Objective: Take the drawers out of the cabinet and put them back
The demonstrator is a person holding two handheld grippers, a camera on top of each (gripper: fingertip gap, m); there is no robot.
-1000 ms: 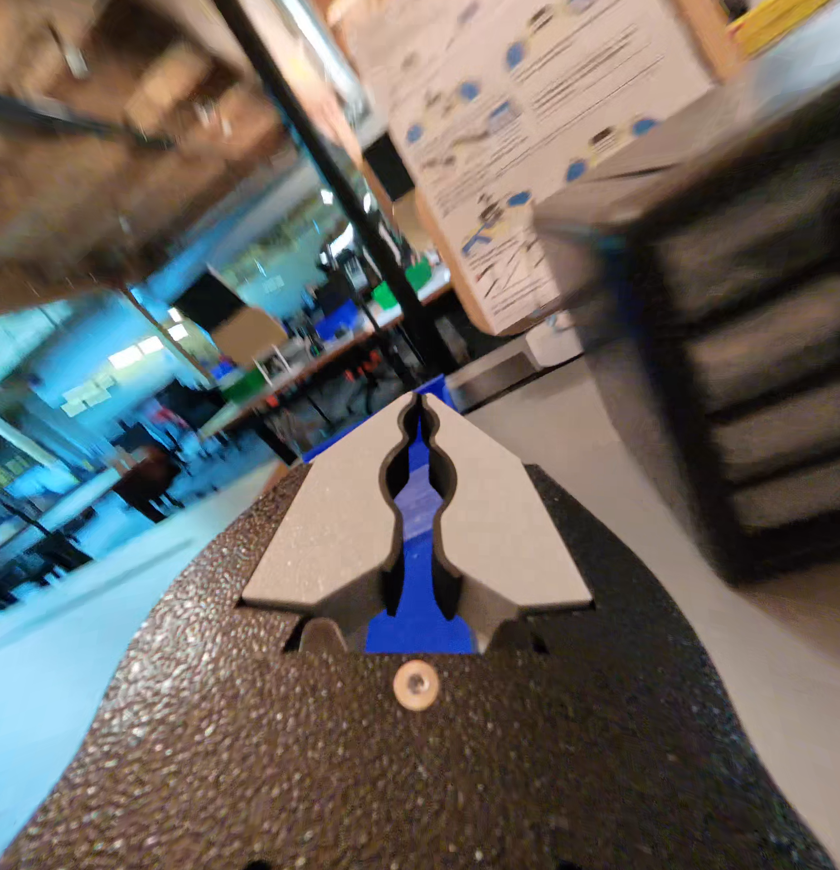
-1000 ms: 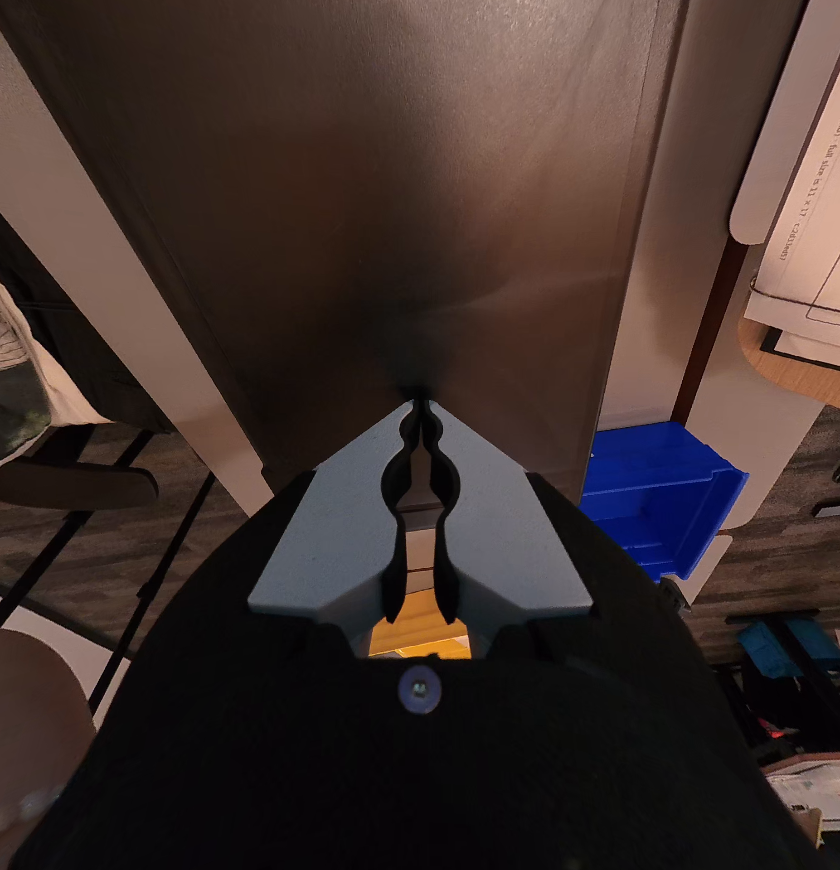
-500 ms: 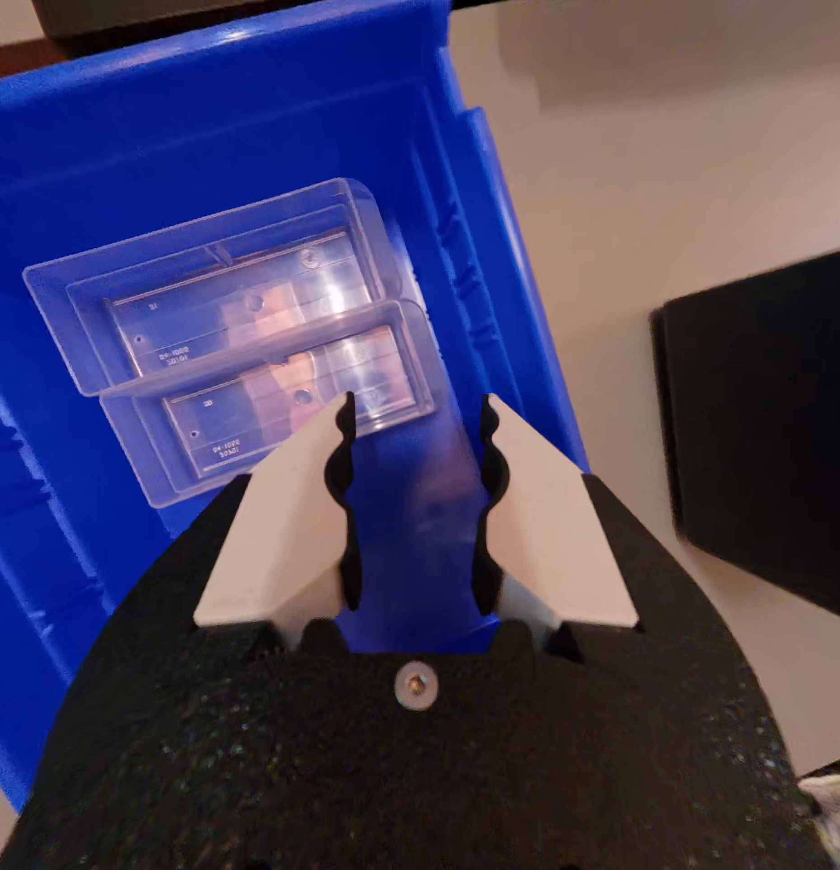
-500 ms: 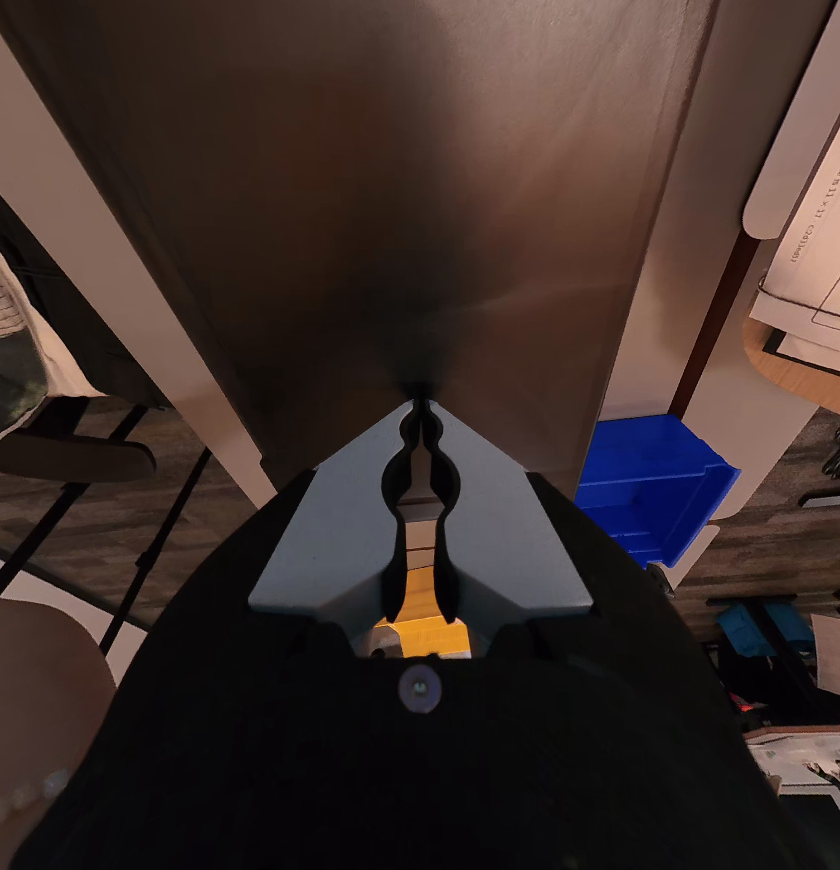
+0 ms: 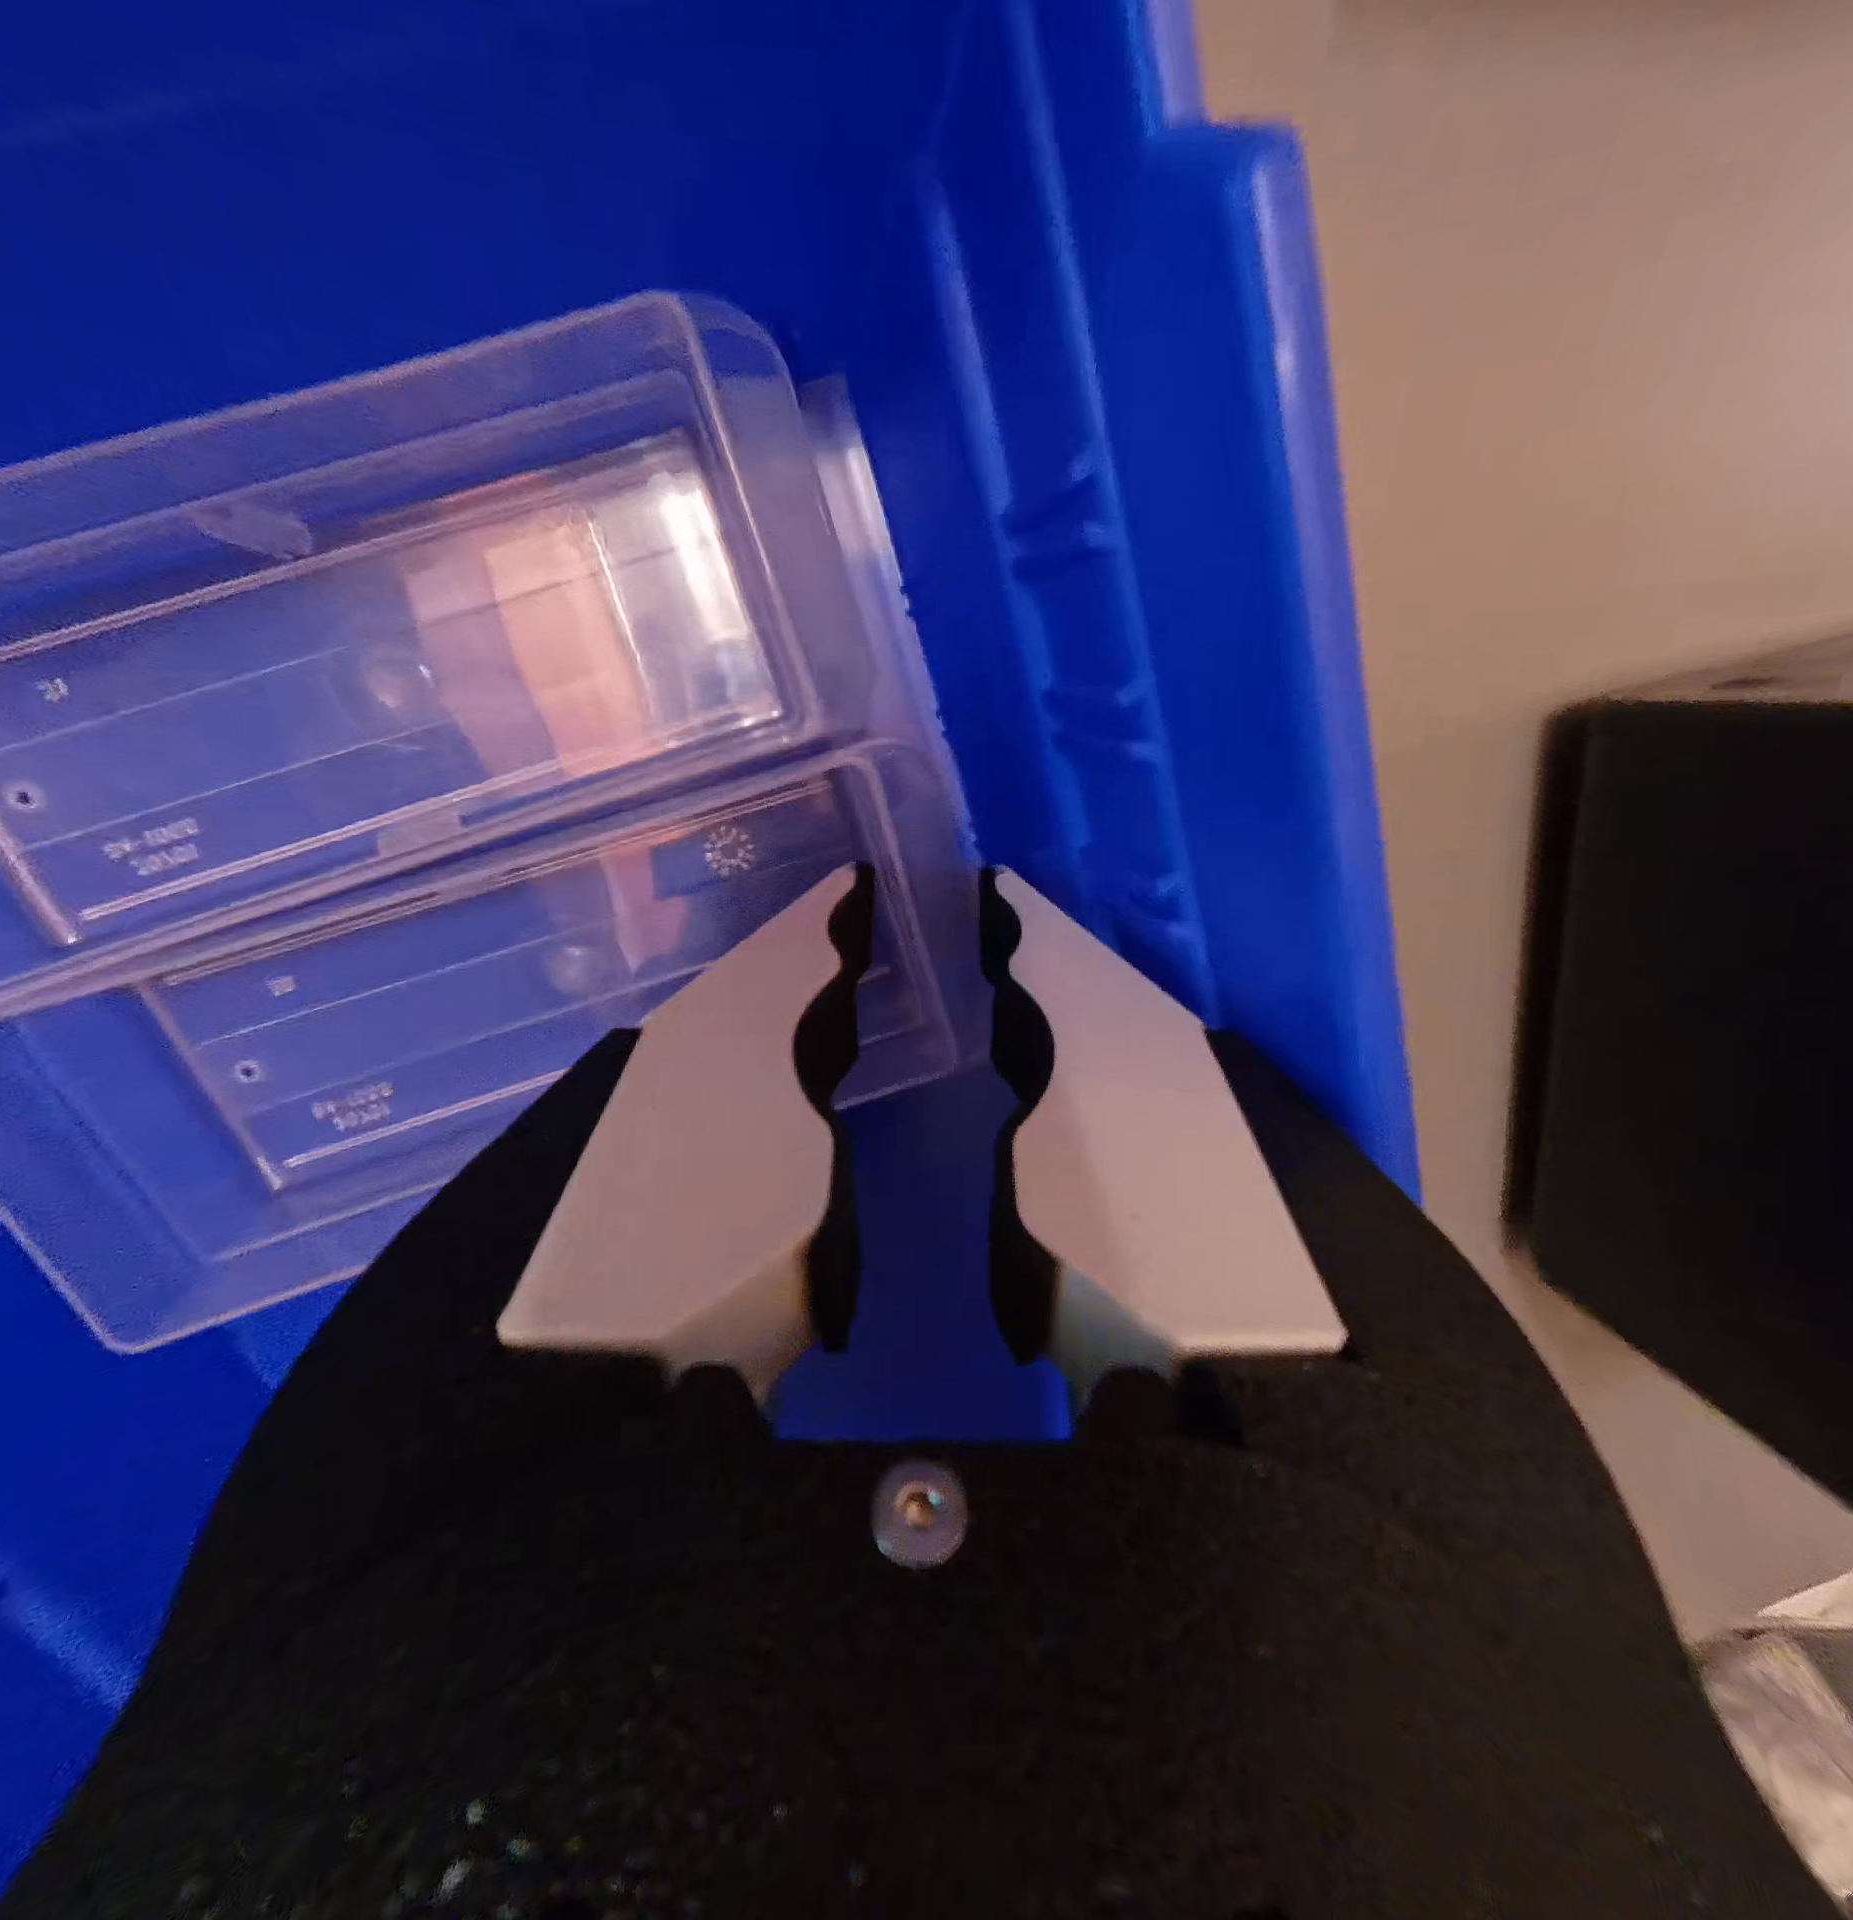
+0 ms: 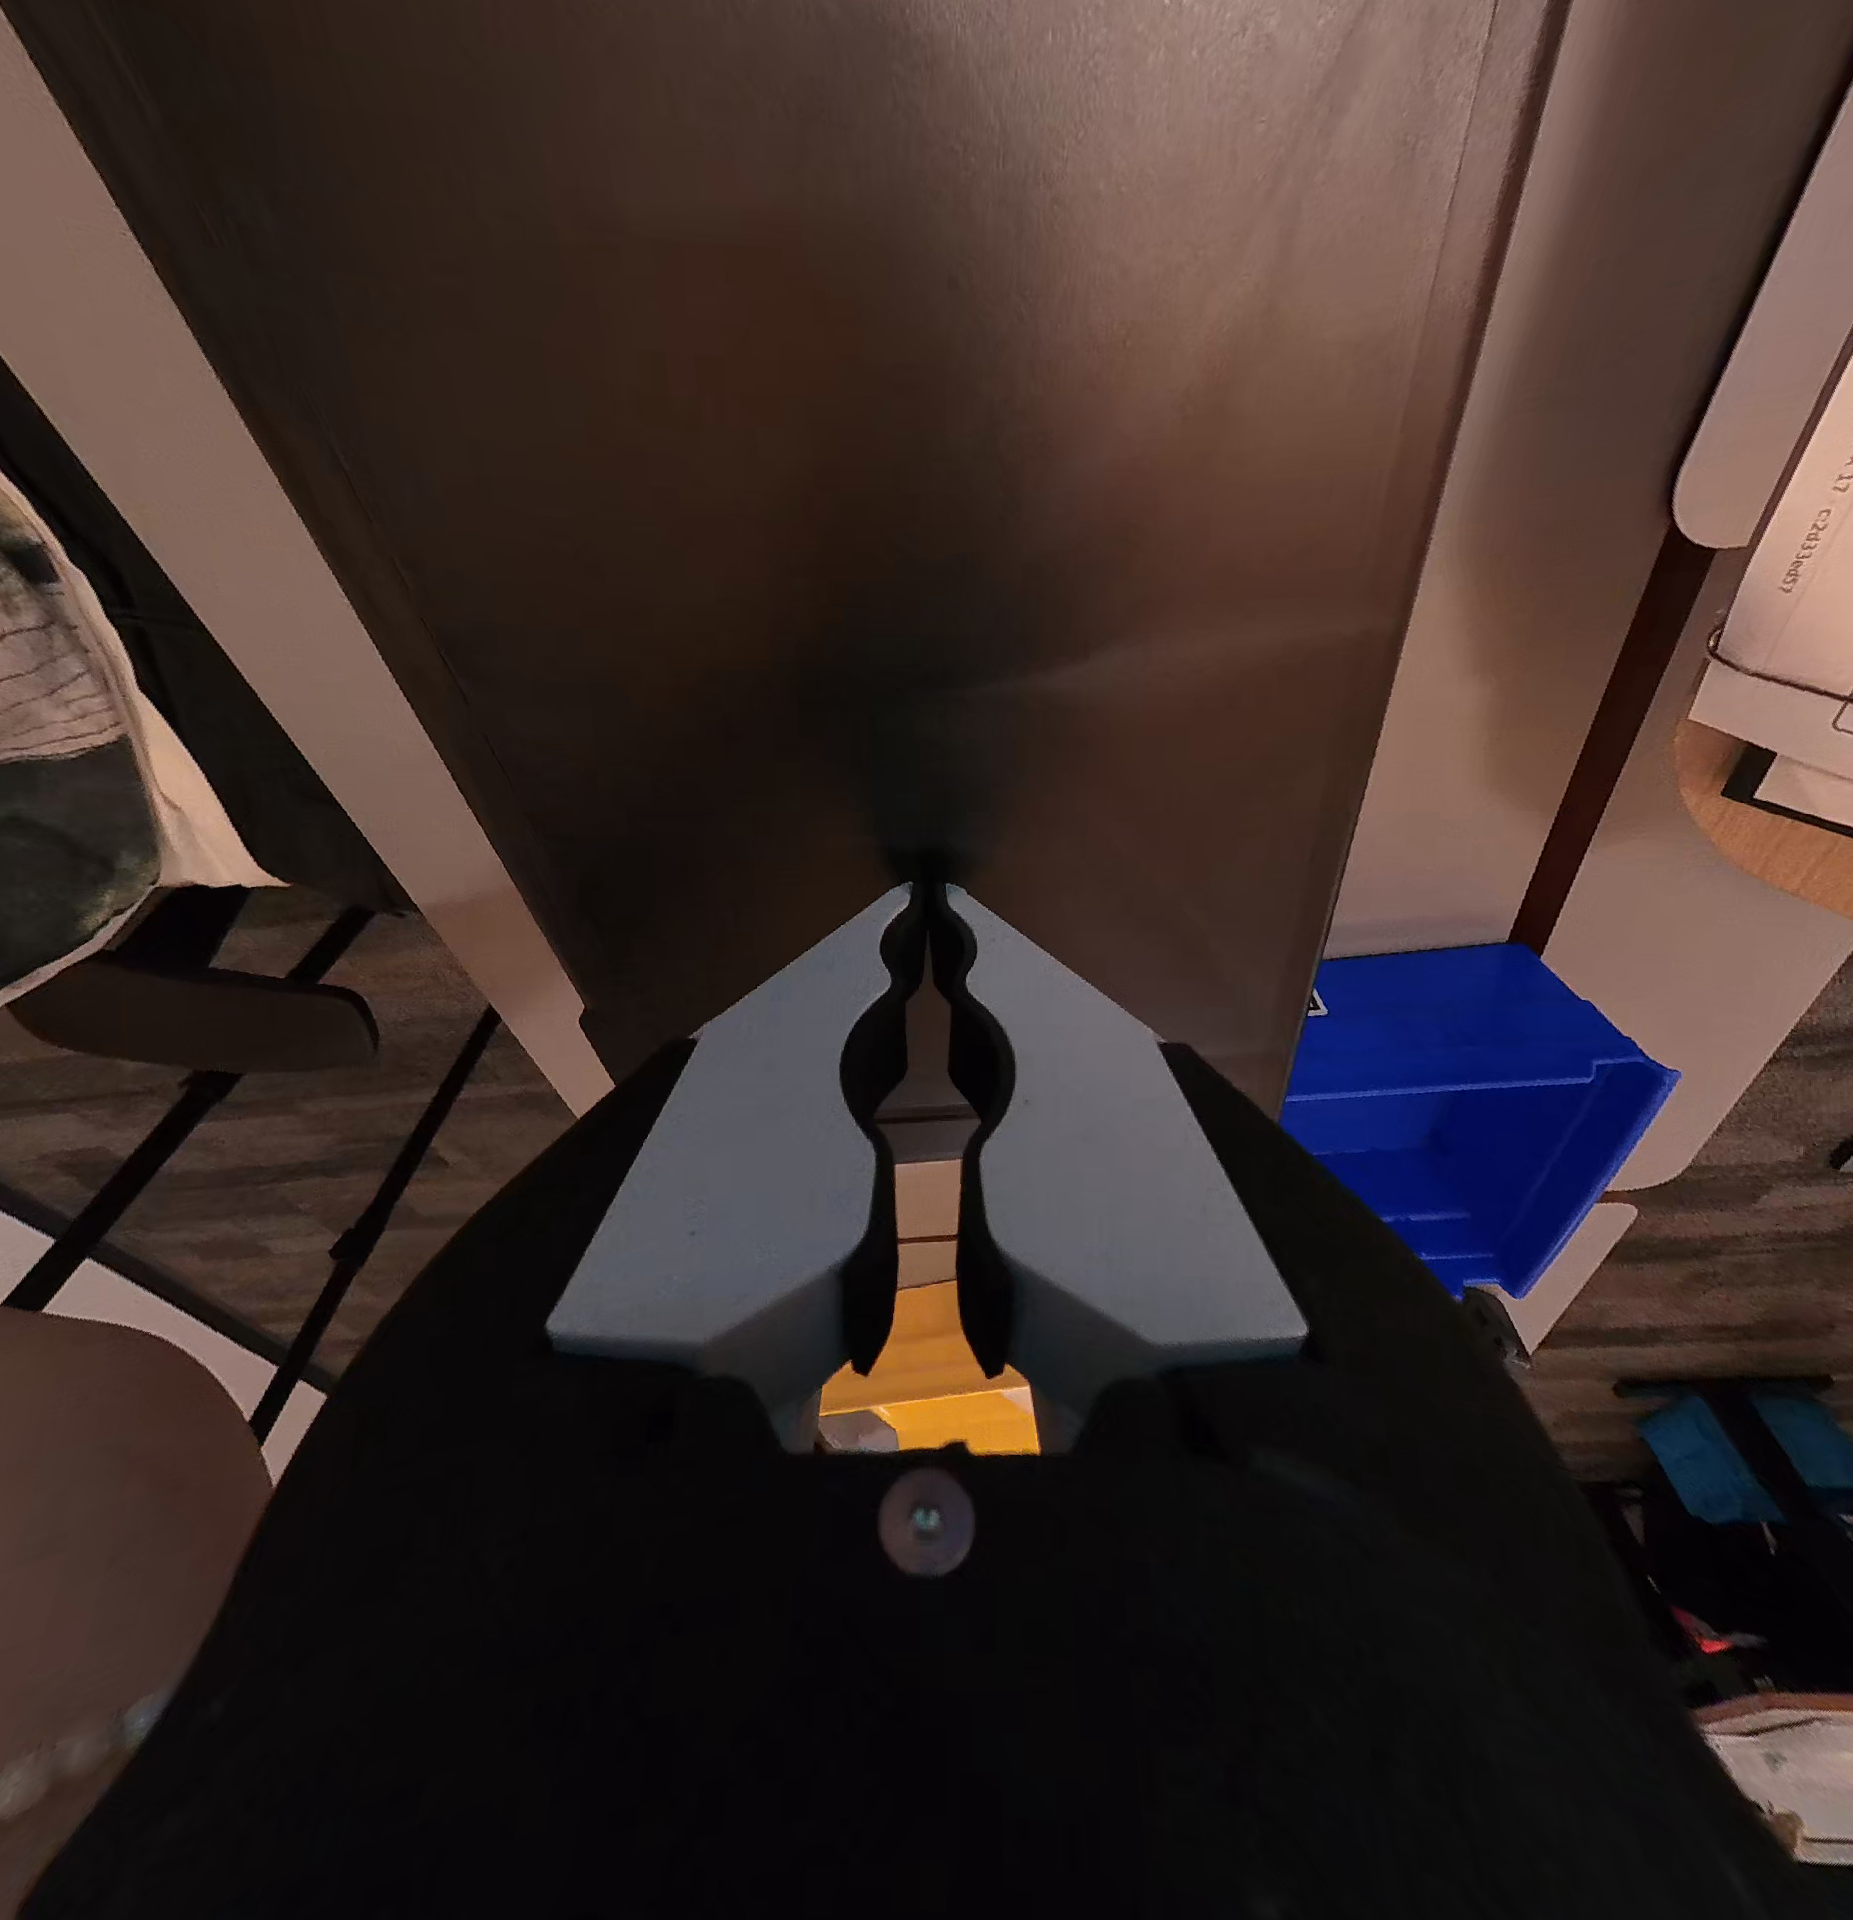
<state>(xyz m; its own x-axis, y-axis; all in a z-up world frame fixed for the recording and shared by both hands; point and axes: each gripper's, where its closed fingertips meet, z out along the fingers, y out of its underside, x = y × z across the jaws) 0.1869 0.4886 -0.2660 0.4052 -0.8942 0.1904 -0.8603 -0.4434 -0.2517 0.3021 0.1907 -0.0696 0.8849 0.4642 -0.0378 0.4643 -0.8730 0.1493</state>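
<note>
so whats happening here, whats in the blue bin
A person is working with a pair of hand-held tongs. The left tongs are open and reaching down into a blue bin, their tips at the right end of the nearer clear drawer; a second clear drawer lies just beyond it. Nothing is gripped yet. The right tongs are shut, tips against the black cabinet, apparently steadying it.

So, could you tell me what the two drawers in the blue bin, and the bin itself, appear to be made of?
The two drawers look like clear, glossy hard plastic: the blue shows through them and they catch bright reflections. The blue bin looks like opaque moulded plastic with a smooth, slightly shiny finish; its wall has ribs and a thick rounded rim.
</note>
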